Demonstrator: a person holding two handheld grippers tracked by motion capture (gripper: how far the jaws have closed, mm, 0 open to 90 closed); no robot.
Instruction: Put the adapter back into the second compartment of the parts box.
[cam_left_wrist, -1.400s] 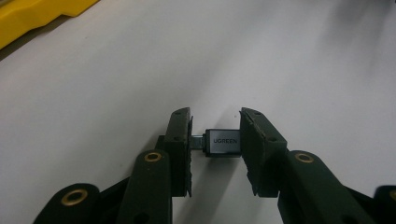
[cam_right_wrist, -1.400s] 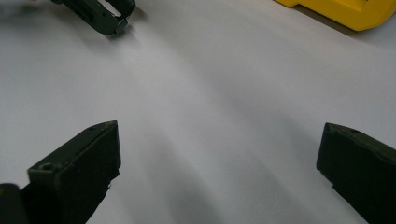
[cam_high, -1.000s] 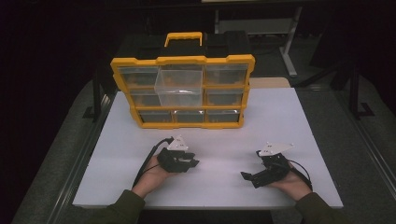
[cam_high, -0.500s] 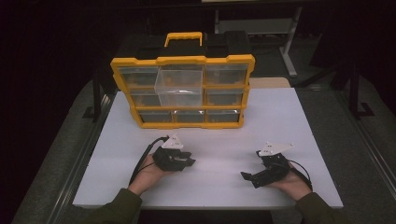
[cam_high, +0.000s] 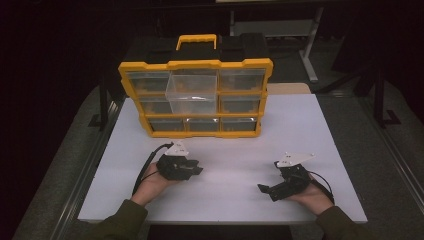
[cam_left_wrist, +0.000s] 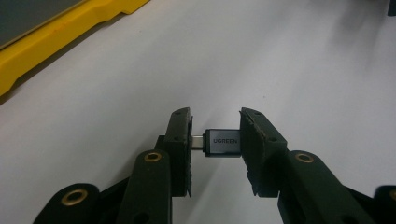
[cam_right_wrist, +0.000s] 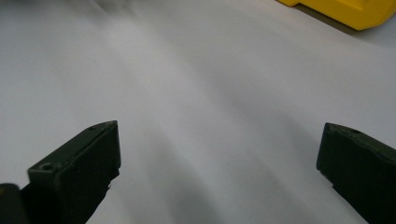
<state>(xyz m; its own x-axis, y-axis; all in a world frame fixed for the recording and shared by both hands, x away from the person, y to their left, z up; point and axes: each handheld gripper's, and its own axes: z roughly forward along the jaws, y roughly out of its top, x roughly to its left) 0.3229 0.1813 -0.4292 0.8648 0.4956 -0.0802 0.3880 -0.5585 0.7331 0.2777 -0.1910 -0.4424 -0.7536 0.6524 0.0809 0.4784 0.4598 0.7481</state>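
Yellow organizer case (cam_high: 196, 98) upright on white table (cam_high: 305, 125); left tongs (cam_high: 194, 169) and right tongs (cam_high: 267, 190) low, well apart.

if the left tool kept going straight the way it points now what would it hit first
Probably nothing soon. The left tool, shut on a small grey adapter, points across the bare white table. The yellow organizer lies off to the side of that line in the left gripper view, though depth is hard to judge.
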